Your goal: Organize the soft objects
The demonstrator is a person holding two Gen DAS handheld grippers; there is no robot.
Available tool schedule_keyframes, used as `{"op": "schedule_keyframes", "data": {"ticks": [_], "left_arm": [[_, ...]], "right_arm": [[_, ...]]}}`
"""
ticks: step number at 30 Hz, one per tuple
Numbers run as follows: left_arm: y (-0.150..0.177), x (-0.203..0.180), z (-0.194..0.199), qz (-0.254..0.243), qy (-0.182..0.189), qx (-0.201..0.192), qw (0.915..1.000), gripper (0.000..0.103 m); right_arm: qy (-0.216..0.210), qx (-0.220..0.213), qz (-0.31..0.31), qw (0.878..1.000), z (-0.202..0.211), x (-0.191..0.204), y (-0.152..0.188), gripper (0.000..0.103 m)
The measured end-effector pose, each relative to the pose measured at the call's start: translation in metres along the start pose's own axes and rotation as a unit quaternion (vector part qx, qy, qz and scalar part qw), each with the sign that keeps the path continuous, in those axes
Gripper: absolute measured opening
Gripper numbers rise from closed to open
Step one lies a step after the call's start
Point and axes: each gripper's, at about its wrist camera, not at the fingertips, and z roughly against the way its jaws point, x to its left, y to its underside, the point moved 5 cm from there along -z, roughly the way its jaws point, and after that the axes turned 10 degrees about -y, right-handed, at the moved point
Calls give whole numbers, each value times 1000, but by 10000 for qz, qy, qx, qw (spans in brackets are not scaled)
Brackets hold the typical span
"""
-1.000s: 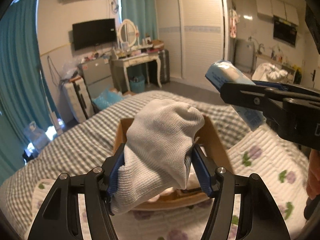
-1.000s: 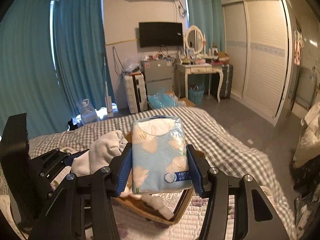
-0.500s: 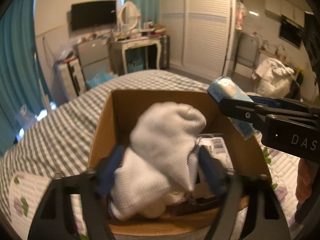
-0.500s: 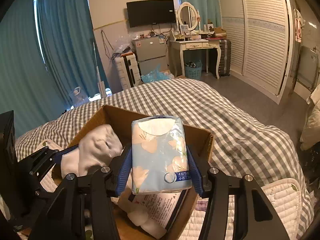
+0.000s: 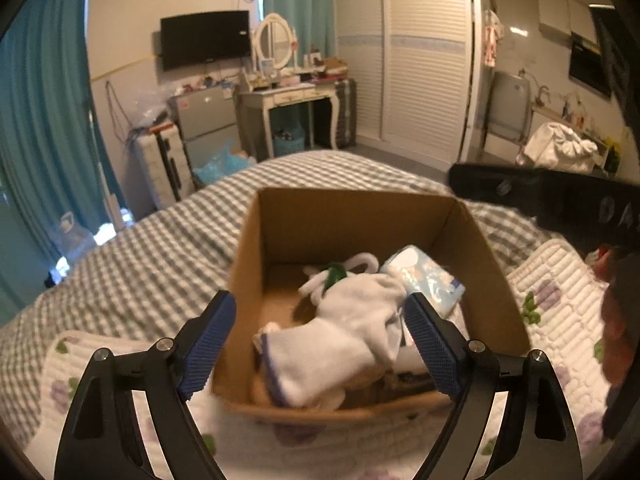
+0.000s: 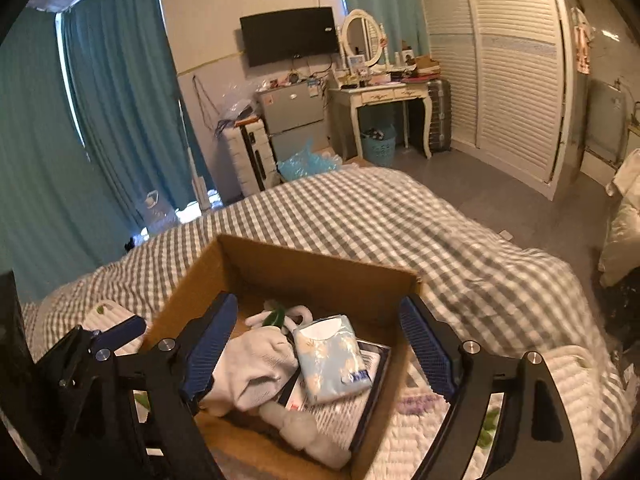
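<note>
An open cardboard box (image 5: pixel 484 256) stands on the bed; it also shows in the right wrist view (image 6: pixel 320 264). Inside lie a white sock (image 5: pixel 344 336), a light blue tissue pack (image 5: pixel 424 280) and a white plush toy with a green part (image 5: pixel 336 274). In the right wrist view the sock (image 6: pixel 252 368) lies left of the tissue pack (image 6: pixel 332 360), which rests on a booklet (image 6: pixel 340 412). My left gripper (image 5: pixel 320 344) is open above the box's near side. My right gripper (image 6: pixel 320 348) is open over the box.
The bed has a grey checked cover (image 5: pixel 160 256) and a white quilted mat with purple flowers (image 5: pixel 560 280). Beyond it stand a dressing table (image 6: pixel 380 96), a small fridge (image 6: pixel 292 116) and teal curtains (image 6: pixel 112 100). The other gripper's body (image 5: pixel 552 196) hangs at right.
Both grippers have opened. The sock has dropped from the left gripper and the tissue pack from the right gripper into the box. Both grippers have pulled back a little.
</note>
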Motion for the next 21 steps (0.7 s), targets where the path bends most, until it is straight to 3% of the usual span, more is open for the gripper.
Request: {"op": "schedule_keyframes", "data": {"ticks": [4,11,14,15,16,17,21], "left_arm": [[-13,4,46,-7,-127,-173,9998,87],[-55,17,182,-6,-232,-1196,9926,87],[-66,25,242,35,-309,-1717,9847,89],[-69,29,261,72,-295,-1859,9821,100],[-69,33,278,150,-278,-2010,9791,103],[-68,39,296,259,-247,-2199,9749,103],[-58,58,342,539,-69,-2601,9640,103]], "right_arm": [[128,-347,138,9992,61,17,-21,84],[269,-1174,559,9911,200,72,-56,84],[353,-1583,681,9844,260,95,-63,87],[370,-1756,729,9811,282,104,-63,93],[359,-1867,782,9786,298,111,-62,97],[332,-1982,856,9758,313,120,-59,103],[67,-2338,929,9678,353,142,-37,103]]}}
